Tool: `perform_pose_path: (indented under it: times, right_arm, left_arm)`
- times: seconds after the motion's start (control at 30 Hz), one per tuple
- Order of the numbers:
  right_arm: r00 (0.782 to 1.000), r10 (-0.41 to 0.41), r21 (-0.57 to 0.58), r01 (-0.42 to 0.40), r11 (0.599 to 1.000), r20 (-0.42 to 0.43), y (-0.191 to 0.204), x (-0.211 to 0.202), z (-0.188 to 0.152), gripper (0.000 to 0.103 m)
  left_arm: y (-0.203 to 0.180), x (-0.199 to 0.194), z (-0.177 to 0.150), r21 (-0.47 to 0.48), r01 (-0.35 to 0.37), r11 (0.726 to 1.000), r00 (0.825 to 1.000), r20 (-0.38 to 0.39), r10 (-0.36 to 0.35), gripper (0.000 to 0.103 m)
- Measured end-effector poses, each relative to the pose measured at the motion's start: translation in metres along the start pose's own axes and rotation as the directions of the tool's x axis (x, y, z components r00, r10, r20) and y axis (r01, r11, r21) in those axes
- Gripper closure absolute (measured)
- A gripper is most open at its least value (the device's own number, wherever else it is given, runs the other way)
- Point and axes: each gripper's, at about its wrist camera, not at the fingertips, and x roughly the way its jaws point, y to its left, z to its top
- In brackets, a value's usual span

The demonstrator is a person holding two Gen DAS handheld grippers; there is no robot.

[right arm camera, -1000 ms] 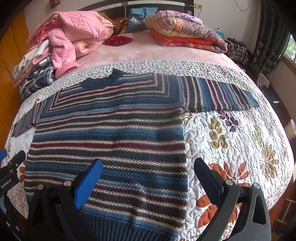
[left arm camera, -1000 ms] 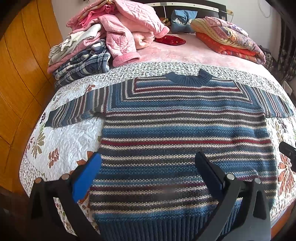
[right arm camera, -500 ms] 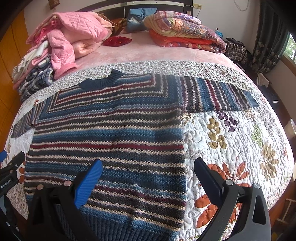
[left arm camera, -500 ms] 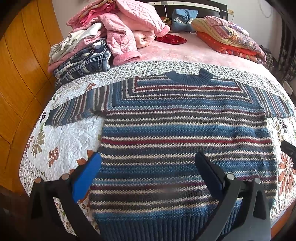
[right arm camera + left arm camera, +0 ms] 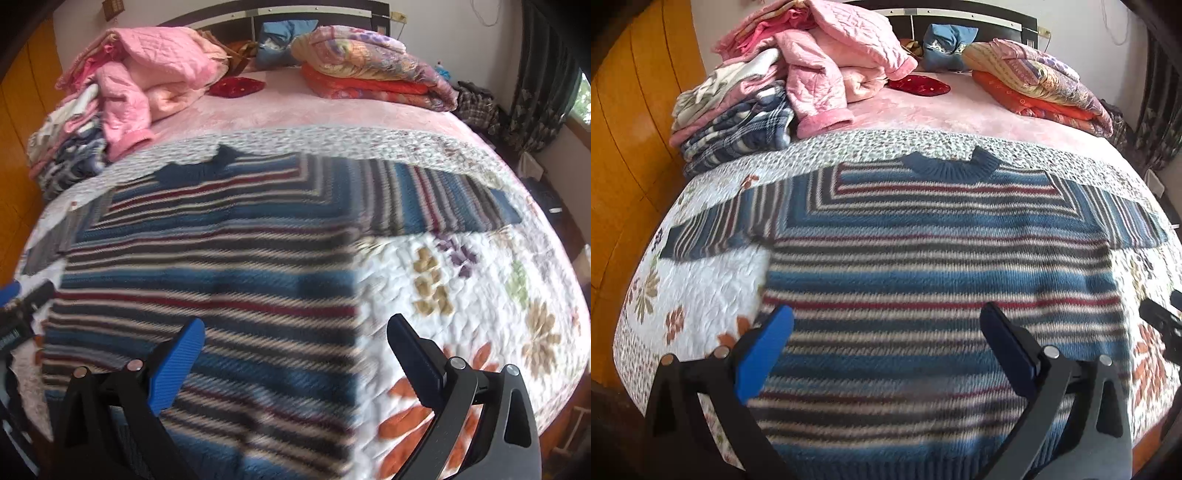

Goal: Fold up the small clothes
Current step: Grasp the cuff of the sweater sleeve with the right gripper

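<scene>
Left wrist view: the left gripper (image 5: 886,325) hovers over the lower body of a striped knit sweater (image 5: 934,280), its fingers (image 5: 764,354) spread wide with nothing between them. That sweater lies flat, face up, on a floral quilt (image 5: 698,288) covering the near half of the bed, collar (image 5: 951,166) toward twelve o'clock, hem toward six, and both sleeves stretched out toward nine and three. At eleven o'clock a pile of clothes (image 5: 783,85) sits on the pink blanket (image 5: 923,114), topped by a pink quilted jacket. At one o'clock lie folded patterned quilts (image 5: 1038,85), with a small red item (image 5: 919,85) and a blue pillow (image 5: 947,46) near twelve. A dark tip of the right gripper (image 5: 1161,325) shows at the three o'clock edge. Right wrist view: the right gripper (image 5: 295,328) hangs above the sweater's (image 5: 221,266) side edge, where knit meets the quilt (image 5: 480,295); its fingers (image 5: 177,365) are likewise wide apart and empty. One sleeve (image 5: 443,206) runs out toward two o'clock. The frame is motion-blurred. The clothes pile (image 5: 125,96) sits at ten o'clock, the folded quilts (image 5: 373,70) at one, and the left gripper's (image 5: 18,306) tip shows at nine.
</scene>
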Motion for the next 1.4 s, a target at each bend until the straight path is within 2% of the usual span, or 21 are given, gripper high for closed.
perform_pose_path:
  times: [0.17, 0.37, 0.47, 0.53, 0.67, 0.73, 0.8, 0.87, 0.9, 0.97, 1.03, 1.07, 1.1, 1.13, 1.27, 1.33, 1.4]
  right_arm:
    - [0.998, -0.054, 0.039, 0.054, 0.998, -0.02, -0.059, 0.041, 0.025, 0.004]
    - [0.993, -0.072, 0.22, 0.091, 0.971, -0.09, -0.188, 0.083, 0.07, 0.004]
    - [0.985, -0.097, 0.304, 0.137, 0.943, -0.145, -0.261, 0.101, 0.094, 0.004]
    - [0.979, -0.086, 0.348, 0.147, 0.926, -0.185, -0.305, 0.116, 0.107, 0.012]
    - [0.959, -0.102, 0.394, 0.203, 0.897, -0.263, -0.373, 0.146, 0.122, 0.015]
    - [0.95, -0.072, 0.431, 0.205, 0.879, -0.305, -0.398, 0.162, 0.122, 0.015]
    - [0.943, -0.039, 0.462, 0.197, 0.865, -0.33, -0.412, 0.174, 0.12, 0.018]
    - [0.938, 0.033, 0.507, 0.157, 0.848, -0.345, -0.424, 0.189, 0.116, 0.022]
    - [0.935, 0.053, 0.519, 0.148, 0.842, -0.351, -0.425, 0.194, 0.116, 0.027]
    - [0.935, 0.041, 0.512, 0.155, 0.845, -0.351, -0.427, 0.199, 0.116, 0.034]
    - [0.942, 0.03, 0.501, 0.15, 0.852, -0.334, -0.426, 0.2, 0.119, 0.053]
    - [0.945, 0.029, 0.497, 0.144, 0.856, -0.324, -0.425, 0.2, 0.121, 0.06]
    - [0.955, 0.075, 0.507, 0.086, 0.858, -0.289, -0.424, 0.199, 0.122, 0.084]
    - [0.956, 0.104, 0.519, 0.057, 0.853, -0.275, -0.422, 0.203, 0.127, 0.089]
    - [0.966, 0.004, 0.419, 0.109, 0.901, -0.259, -0.397, 0.193, 0.14, 0.091]
    - [0.978, 0.001, 0.402, 0.085, 0.912, -0.209, -0.387, 0.182, 0.141, 0.091]
    - [0.99, 0.043, 0.395, 0.014, 0.919, -0.136, -0.365, 0.164, 0.146, 0.092]
  left_arm:
    - [-0.036, 0.037, 0.031, 0.015, -0.01, 1.0, 1.0, 0.001, 0.01, 0.003]
    - [-0.075, 0.073, 0.067, -0.001, -0.015, 1.0, 0.999, -0.034, 0.015, 0.003]
    - [-0.093, 0.079, 0.081, 0.001, -0.013, 1.0, 0.999, -0.038, 0.013, 0.003]
    - [-0.104, 0.081, 0.089, -0.011, -0.005, 1.0, 0.999, -0.041, 0.004, 0.003]
    - [-0.125, 0.086, 0.102, -0.03, 0.012, 0.999, 0.998, -0.064, -0.014, 0.003]
    - [-0.137, 0.089, 0.107, -0.024, 0.006, 1.0, 0.997, -0.076, -0.008, 0.003]
    - [-0.147, 0.092, 0.111, -0.018, 0.004, 1.0, 0.996, -0.089, -0.005, 0.003]
    - [-0.153, 0.094, 0.114, -0.012, -0.001, 1.0, 0.995, -0.101, 0.0, 0.003]
    - [-0.157, 0.096, 0.115, -0.008, -0.004, 1.0, 0.994, -0.11, 0.003, 0.003]
    - [-0.16, 0.098, 0.117, -0.004, -0.005, 1.0, 0.993, -0.12, 0.005, 0.003]
    - [-0.163, 0.1, 0.118, 0.003, -0.007, 1.0, 0.992, -0.13, 0.007, 0.003]
    - [-0.164, 0.101, 0.119, 0.005, -0.008, 1.0, 0.991, -0.136, 0.009, 0.003]
    - [-0.164, 0.103, 0.119, 0.005, -0.009, 1.0, 0.99, -0.142, 0.009, 0.003]
    - [-0.164, 0.105, 0.119, 0.005, -0.008, 1.0, 0.988, -0.153, 0.009, 0.003]
    - [-0.159, 0.113, 0.12, 0.004, -0.01, 1.0, 0.984, -0.179, 0.01, 0.003]
    - [-0.153, 0.119, 0.12, 0.0, -0.008, 1.0, 0.981, -0.195, 0.008, 0.003]
    - [-0.147, 0.124, 0.119, -0.006, -0.006, 1.0, 0.978, -0.21, 0.005, 0.003]
